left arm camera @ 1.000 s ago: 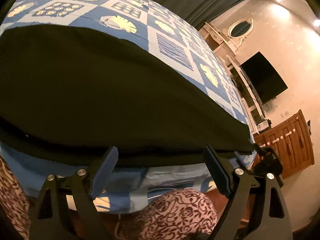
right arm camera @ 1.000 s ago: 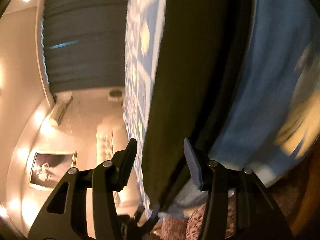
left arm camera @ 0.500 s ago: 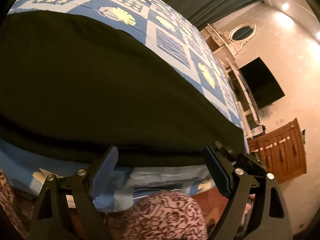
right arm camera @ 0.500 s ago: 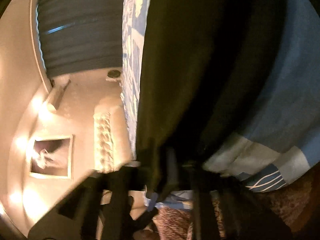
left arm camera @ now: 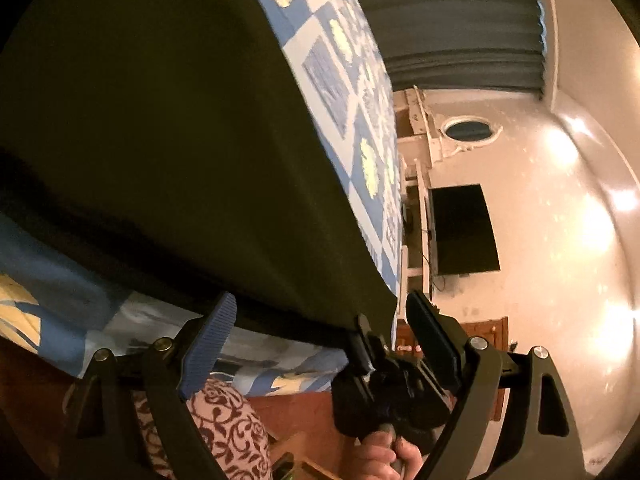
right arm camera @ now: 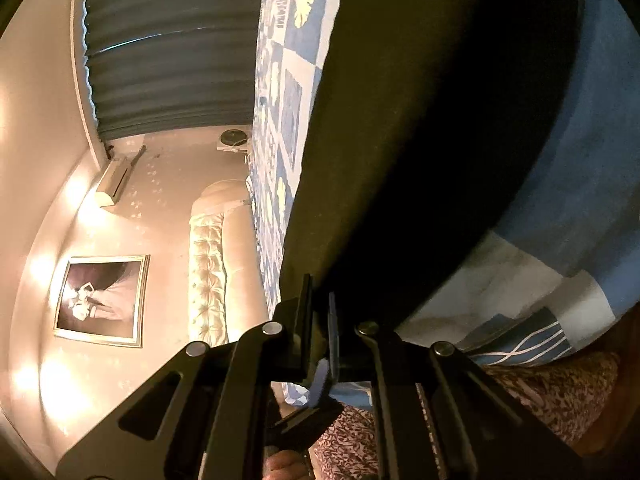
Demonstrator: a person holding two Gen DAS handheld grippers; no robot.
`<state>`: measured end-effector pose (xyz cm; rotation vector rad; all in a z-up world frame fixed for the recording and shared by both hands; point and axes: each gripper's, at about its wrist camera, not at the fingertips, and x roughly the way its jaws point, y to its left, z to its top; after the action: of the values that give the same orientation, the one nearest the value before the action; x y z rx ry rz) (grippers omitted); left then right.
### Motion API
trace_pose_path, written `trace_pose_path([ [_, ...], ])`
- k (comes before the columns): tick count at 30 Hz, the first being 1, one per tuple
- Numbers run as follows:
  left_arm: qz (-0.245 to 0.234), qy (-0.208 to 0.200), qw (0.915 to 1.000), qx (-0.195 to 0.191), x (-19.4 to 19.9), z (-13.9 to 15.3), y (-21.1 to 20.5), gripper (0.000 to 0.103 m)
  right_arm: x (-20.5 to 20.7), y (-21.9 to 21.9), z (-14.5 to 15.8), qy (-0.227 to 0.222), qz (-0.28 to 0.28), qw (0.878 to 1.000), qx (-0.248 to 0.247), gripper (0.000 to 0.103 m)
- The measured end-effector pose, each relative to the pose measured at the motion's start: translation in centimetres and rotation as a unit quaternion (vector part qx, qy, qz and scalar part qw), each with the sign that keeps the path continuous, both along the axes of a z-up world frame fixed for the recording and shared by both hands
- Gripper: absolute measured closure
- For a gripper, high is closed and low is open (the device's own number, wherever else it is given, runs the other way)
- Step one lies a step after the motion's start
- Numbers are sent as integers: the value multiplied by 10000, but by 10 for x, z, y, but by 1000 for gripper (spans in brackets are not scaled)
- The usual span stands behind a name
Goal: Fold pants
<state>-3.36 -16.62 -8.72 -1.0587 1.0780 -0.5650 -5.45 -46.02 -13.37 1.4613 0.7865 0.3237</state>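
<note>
While right gripper [right arm camera: 320,308] pinches pants [right arm camera: 400,140] corner, left gripper [left arm camera: 320,320] jaws spread.

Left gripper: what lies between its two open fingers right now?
In the left wrist view, the left gripper frames the dark pants' near corner, where the right gripper is clamped; the patterned bedspread shows just below.
</note>
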Motion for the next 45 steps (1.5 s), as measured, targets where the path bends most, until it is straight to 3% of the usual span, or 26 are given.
trace_pose_path([
  [5, 428, 150, 9987, 230, 3, -9, 5, 18, 1, 0, -4, 19, 12, 10000, 92, 96],
  [6, 532, 198, 9981, 222, 3, -11, 7, 23, 1, 0, -5, 24, 18, 9999, 100, 96],
  [8, 766, 390, 9952, 461, 5, -13, 9, 43, 1, 0, -6, 39, 8, 9999, 112, 96],
  [10, 946, 643, 9902, 806, 4, -18, 11, 87, 1, 1, -7, 69, 8, 9999, 137, 96],
  [11, 1016, 774, 9880, 866, 3, -21, 12, 92, 1, 2, -7, 78, 10, 9999, 140, 96],
  [13, 1175, 884, 9866, 708, -4, -25, 15, 94, -2, 2, -9, 109, 29, 9998, 148, 96],
  [18, 1149, 639, 9842, 1190, -23, -17, 12, 96, -12, 6, -9, 233, 118, 9996, -101, 96],
  [21, 1154, 578, 9844, 1198, -23, -21, 13, 94, -14, 4, -22, 327, 105, 9994, 34, 94],
  [23, 1169, 560, 9850, 1137, -25, -16, 13, 87, -16, 0, -23, 316, 78, 9994, 88, 93],
  [25, 975, 271, 9888, 1096, -28, -5, 8, 42, -18, -9, -14, 157, 49, 9999, -32, 86],
  [27, 708, -106, 9890, 1298, -34, 15, 3, 21, -23, -31, 6, -141, -103, 9992, -366, 70],
  [29, 337, -618, 9890, 1299, -44, 35, 0, 20, -31, -62, 27, -412, -398, 9956, -738, 63],
  [31, 92, -1061, 9839, 1437, -48, 53, 2, 19, -40, -111, 49, -539, -846, 9877, -1200, 59],
  [32, 93, -1232, 9806, 1522, -48, 60, 8, 18, -48, -149, 61, -580, -1226, 9807, -1408, 55],
  [33, 134, -1325, 9780, 1604, -44, 64, 11, 18, -53, -175, 68, -620, -1441, 9762, -1496, 41],
  [35, 305, -1444, 9718, 1841, -30, 70, 30, 17, -57, -228, 77, -612, -1700, 9671, -1789, 39],
  [36, 428, -1451, 9681, 1998, -24, 70, 40, 17, -59, -257, 81, -381, -1866, 9578, -2153, 37],
  [39, 794, -1199, 9564, 2543, -1, 62, 79, 17, -47, -308, 73, 207, -1751, 9481, -2647, 37],
  [45, 1602, -563, 9420, 2893, 36, 51, 167, 17, 0, -322, 34, 513, -769, 9636, -2508, 37],
])
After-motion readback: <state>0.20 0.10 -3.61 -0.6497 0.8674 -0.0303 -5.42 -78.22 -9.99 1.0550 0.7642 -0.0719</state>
